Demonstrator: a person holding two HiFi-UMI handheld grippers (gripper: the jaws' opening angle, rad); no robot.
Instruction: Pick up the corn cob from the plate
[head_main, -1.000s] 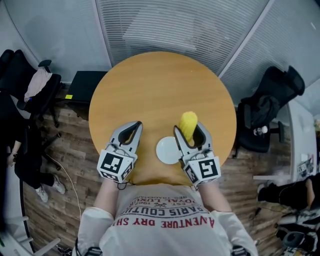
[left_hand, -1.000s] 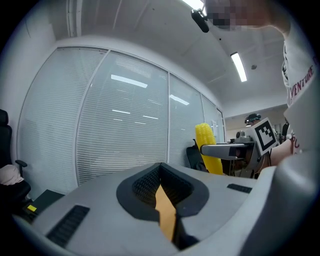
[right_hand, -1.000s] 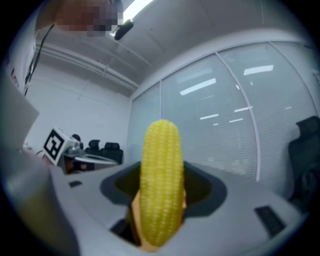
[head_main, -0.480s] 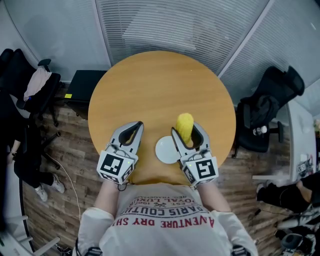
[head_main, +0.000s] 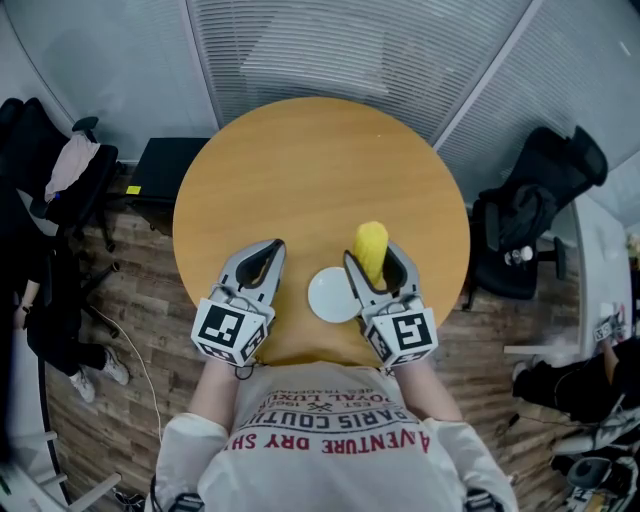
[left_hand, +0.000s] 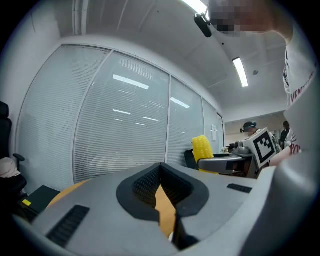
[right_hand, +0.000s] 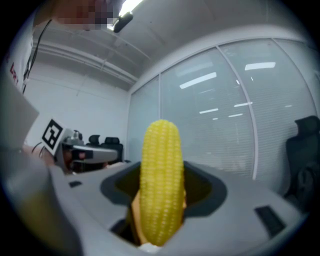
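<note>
The yellow corn cob (head_main: 370, 249) is clamped in my right gripper (head_main: 375, 262), lifted above the round wooden table (head_main: 320, 180). In the right gripper view the corn cob (right_hand: 161, 180) stands nearly upright between the jaws and sticks out past the tips. The small white plate (head_main: 330, 296) lies bare on the table just left of that gripper. My left gripper (head_main: 262, 262) hovers left of the plate, jaws closed with nothing between them (left_hand: 165, 202). From the left gripper view the corn cob (left_hand: 202, 147) shows at the right, held in the other gripper.
Black office chairs stand on the wood floor at the left (head_main: 55, 180) and right (head_main: 535, 210) of the table. A black box (head_main: 165, 170) sits by the table's left edge. Blinds-covered glass walls (head_main: 330, 50) close off the far side.
The right gripper with the corn has drifted slightly left and nearer the plate. The left gripper has held its place.
</note>
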